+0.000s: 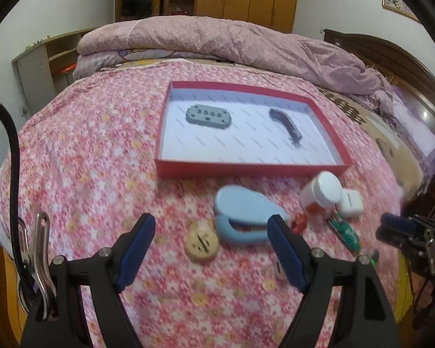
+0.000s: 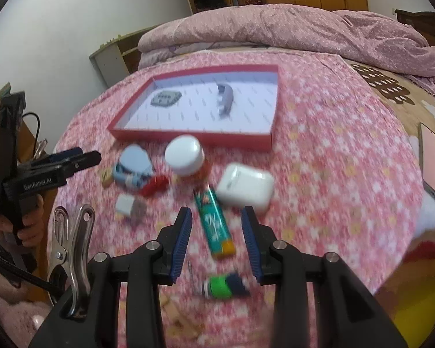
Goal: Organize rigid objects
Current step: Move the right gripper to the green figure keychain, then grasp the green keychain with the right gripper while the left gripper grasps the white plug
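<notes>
Two parts, a grey perforated plate [image 1: 208,116] and a dark handle-shaped piece [image 1: 285,126], are already sitting in the red tray [image 1: 246,168]. Roughly eight items are still lying loose on the floral bedspread [image 1: 87,150] just in front of it, including a blue case [image 1: 243,217], white-capped jar [image 2: 185,155], earbud case [image 2: 245,187] and teal lighter [image 2: 214,223]. Left gripper [image 1: 211,226] is hanging wide and empty; right gripper [image 2: 217,217] is gaping narrower, straddling the lighter without touching.

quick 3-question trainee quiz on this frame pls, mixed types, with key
1. True or false: the red tray already holds two grey parts.
2. Multiple choice: which item lies in line between the right gripper fingers? A) white earbud case B) teal lighter C) white-capped jar
3. Fill in: the left gripper stands ____ with nothing held.

Key: 1 true; 2 B; 3 open
</notes>
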### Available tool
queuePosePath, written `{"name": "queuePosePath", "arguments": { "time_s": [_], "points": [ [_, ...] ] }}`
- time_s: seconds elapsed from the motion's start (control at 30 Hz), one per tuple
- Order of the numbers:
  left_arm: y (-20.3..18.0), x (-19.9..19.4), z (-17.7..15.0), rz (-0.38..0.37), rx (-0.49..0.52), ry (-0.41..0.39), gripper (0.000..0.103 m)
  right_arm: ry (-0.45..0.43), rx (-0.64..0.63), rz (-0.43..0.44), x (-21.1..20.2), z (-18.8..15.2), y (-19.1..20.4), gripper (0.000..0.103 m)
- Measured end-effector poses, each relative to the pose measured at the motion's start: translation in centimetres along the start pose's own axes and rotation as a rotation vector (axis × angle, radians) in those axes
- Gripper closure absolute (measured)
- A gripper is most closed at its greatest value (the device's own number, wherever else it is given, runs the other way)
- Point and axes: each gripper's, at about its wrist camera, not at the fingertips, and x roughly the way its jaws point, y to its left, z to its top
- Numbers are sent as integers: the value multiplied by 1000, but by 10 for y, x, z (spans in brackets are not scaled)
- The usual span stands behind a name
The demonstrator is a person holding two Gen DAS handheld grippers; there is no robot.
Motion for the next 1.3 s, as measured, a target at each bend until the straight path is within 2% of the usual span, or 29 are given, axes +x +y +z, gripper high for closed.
{"name": "queuePosePath", "arguments": {
  "time_s": [0.23, 0.37, 0.47, 0.73, 1.03, 1.3],
  "points": [
    [-18, -3, -17, -30, 41, 31, 20, 26, -29, -45, -8, -27, 4, 66],
    [-33, -3, -26, -54, 77, 48, 20, 36, -23, -62, -10, -39, 1, 61],
    [-45, -1, -31, -65, 112, 60, 20, 39, -32, -79, -11, -46, 1, 61],
    [-69, 15, -40, -93, 160, 95, 20, 49, -19, -63, -6, -55, -1, 61],
    [-77, 39, -47, -70, 163, 115, 20, 60, -14, -43, 3, -58, -1, 60],
    [-83, 46, -47, -38, 188, 82, 20, 53, -1, -24, 8, -59, -3, 57]
  ]
}}
